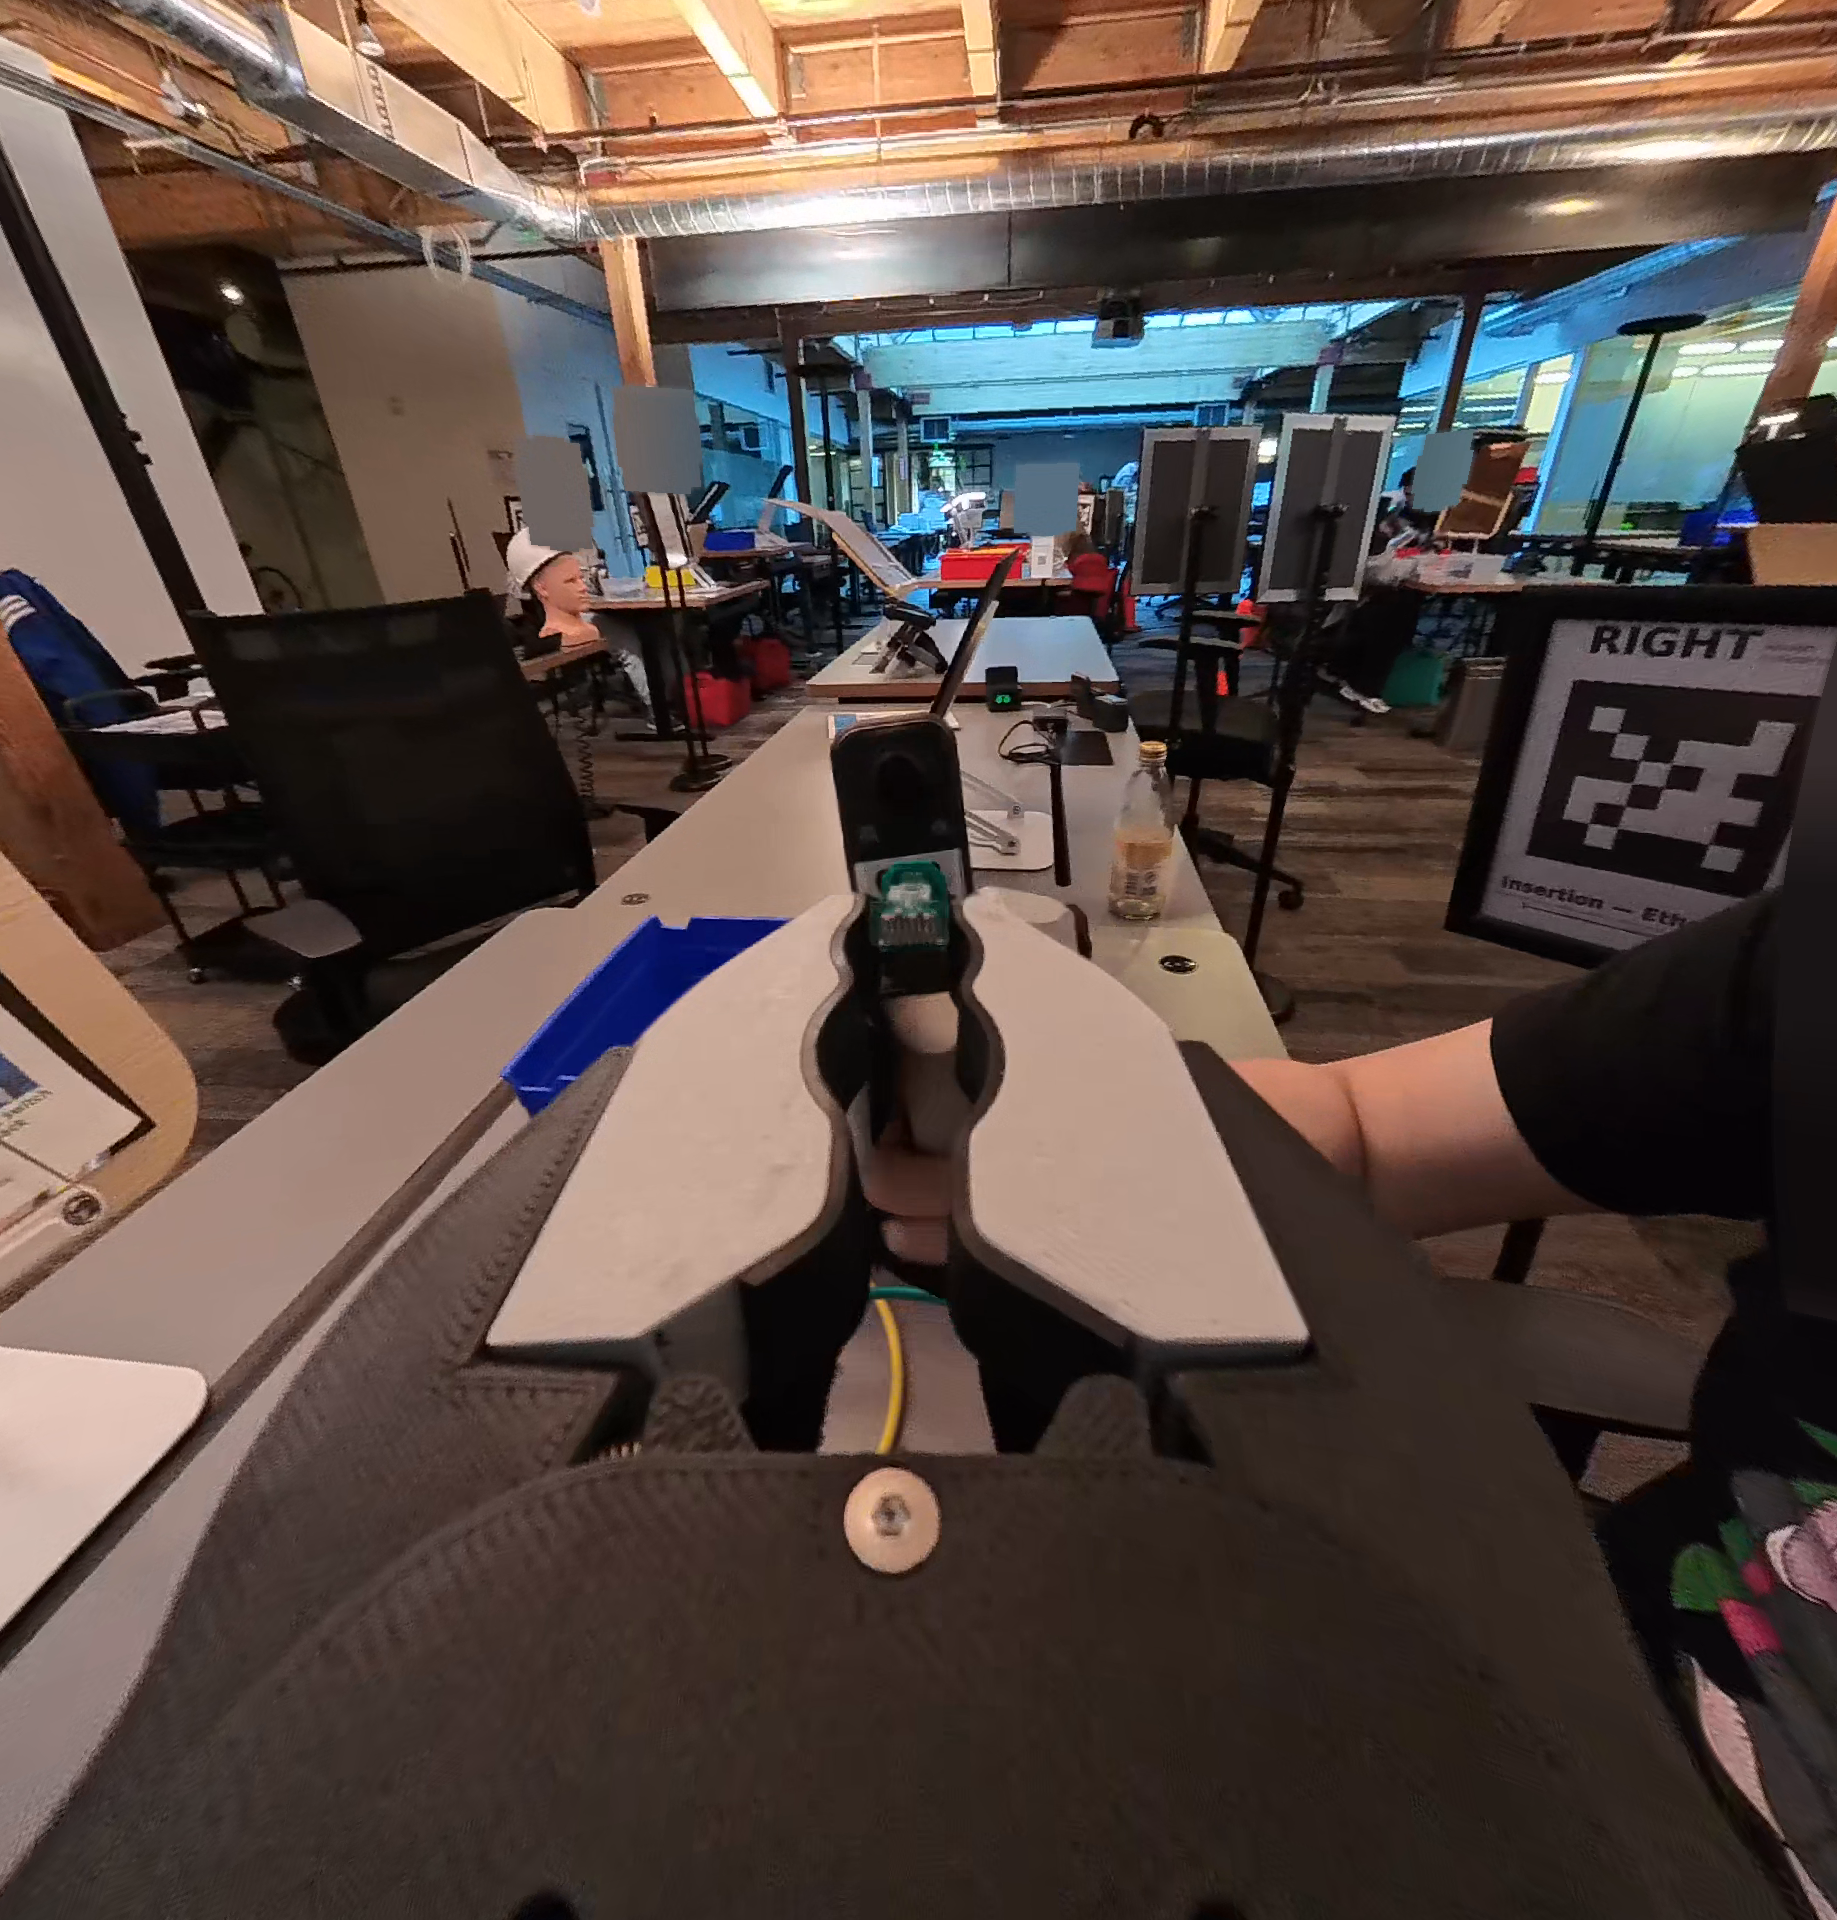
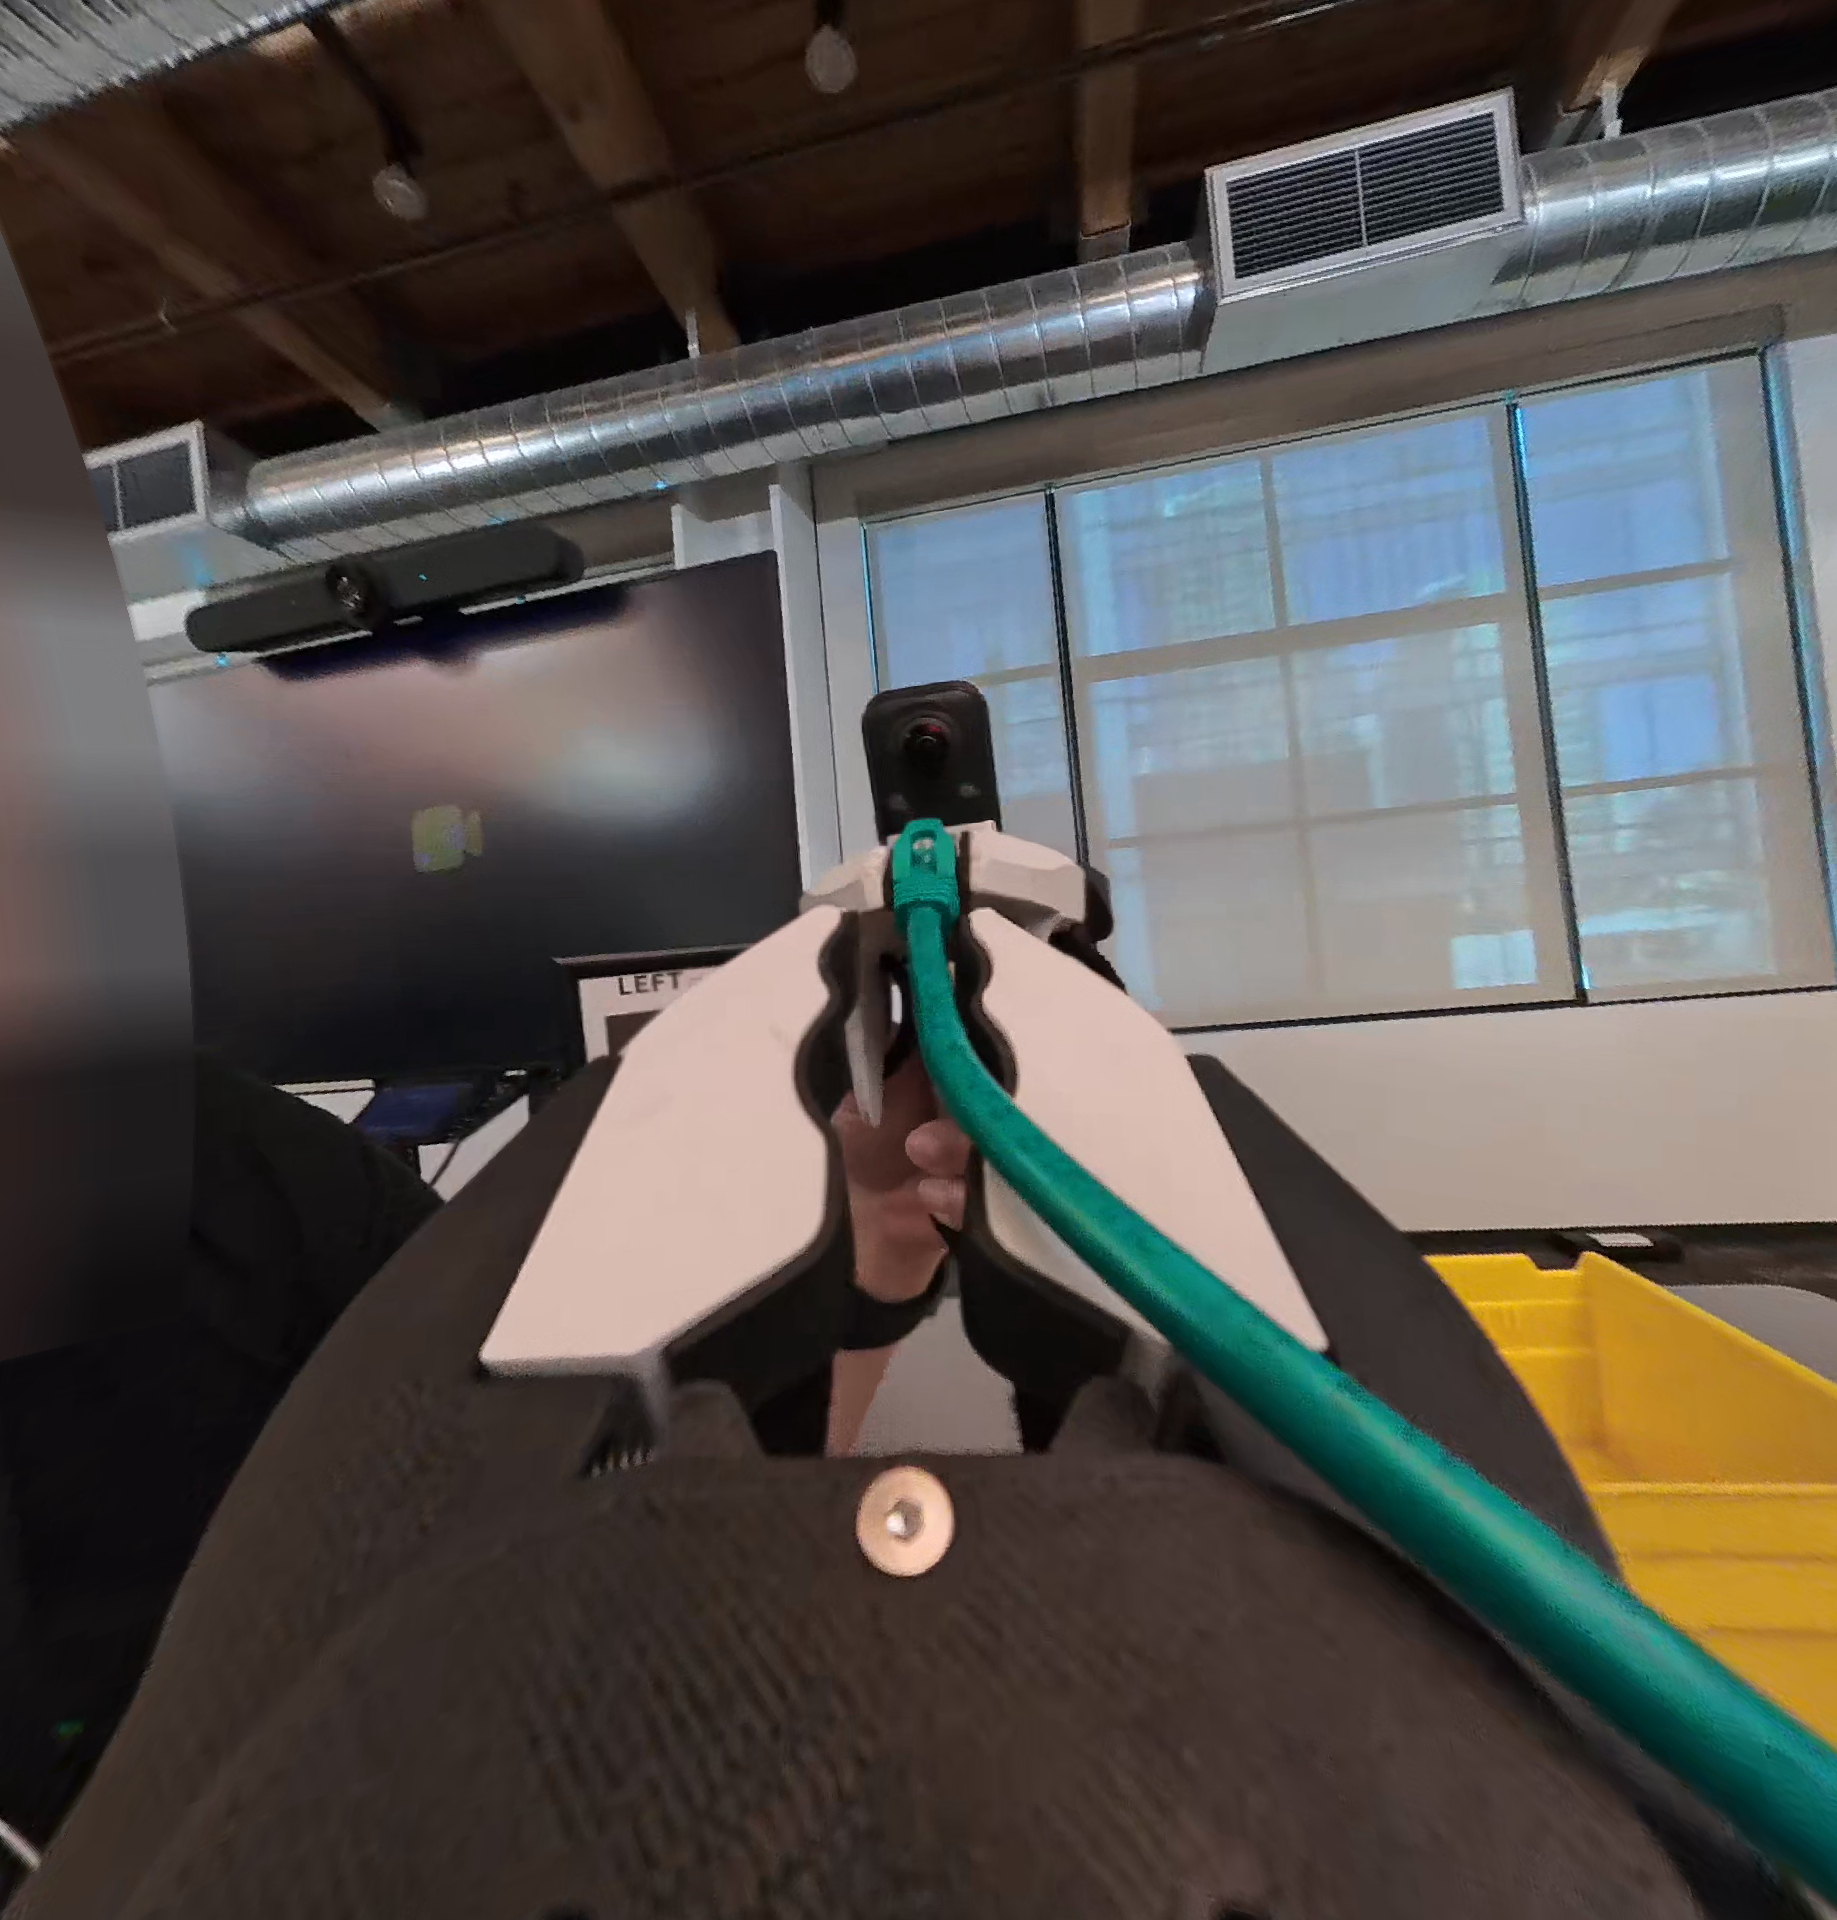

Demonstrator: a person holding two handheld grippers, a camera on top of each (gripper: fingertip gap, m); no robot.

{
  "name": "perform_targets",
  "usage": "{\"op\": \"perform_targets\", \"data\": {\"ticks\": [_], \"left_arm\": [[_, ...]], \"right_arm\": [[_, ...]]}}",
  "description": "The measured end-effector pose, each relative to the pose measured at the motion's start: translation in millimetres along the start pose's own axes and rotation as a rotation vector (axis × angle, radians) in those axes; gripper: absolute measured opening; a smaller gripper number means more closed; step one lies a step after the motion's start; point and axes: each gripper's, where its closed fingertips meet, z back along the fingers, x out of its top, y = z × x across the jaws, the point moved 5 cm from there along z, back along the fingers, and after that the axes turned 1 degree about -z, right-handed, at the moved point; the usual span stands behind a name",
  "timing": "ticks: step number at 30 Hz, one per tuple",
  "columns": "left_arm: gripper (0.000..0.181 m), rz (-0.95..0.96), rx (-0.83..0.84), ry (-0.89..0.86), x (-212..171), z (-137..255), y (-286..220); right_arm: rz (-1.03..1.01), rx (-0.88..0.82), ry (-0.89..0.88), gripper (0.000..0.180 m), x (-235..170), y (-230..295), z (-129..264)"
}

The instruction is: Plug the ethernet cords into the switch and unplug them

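A green ethernet cord [image 2: 1257,1340] runs from the lower right, over my right finger, to its boot at the tips of my right gripper [image 2: 919,904], which looks shut on it. In the left wrist view the cord's clear plug [image 1: 909,914] faces the camera, contacts showing, between the tips of my left gripper [image 1: 909,925], which is nearly shut around it. The two grippers meet tip to tip above the table [image 1: 270,1226]. A yellow cord [image 1: 890,1371] lies on the table below the left gripper. The switch is not in view.
A blue bin [image 1: 633,997] sits on the table past my left finger, and a yellow bin [image 2: 1672,1434] lies at the right. A glass bottle [image 1: 1142,842] stands farther down the table. A framed marker board [image 1: 1662,769] and a person's arm [image 1: 1413,1132] are at the right.
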Motion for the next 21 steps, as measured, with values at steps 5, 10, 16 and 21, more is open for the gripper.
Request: {"op": "perform_targets", "data": {"ticks": [5,10,16,21], "left_arm": [[0.011,-0.008,0.005,0.019,-1.1,-0.6,-0.6],[0.011,0.003,0.002,0.025,-2.2,0.0,0.6],[0.011,0.0,0.004,0.053,-4.4,-0.2,0.9],[0.011,0.018,-0.012,0.059,-5.4,-0.3,0.9]], "right_arm": [[0.035,-0.021,0.005,0.016,1.9,-0.9,1.8],[0.061,-0.021,0.015,0.015,3.8,-1.3,4.3],[0.069,-0.037,0.048,0.011,3.1,-3.8,5.0],[0.126,-0.039,0.066,0.011,3.2,-2.0,5.8]]}}
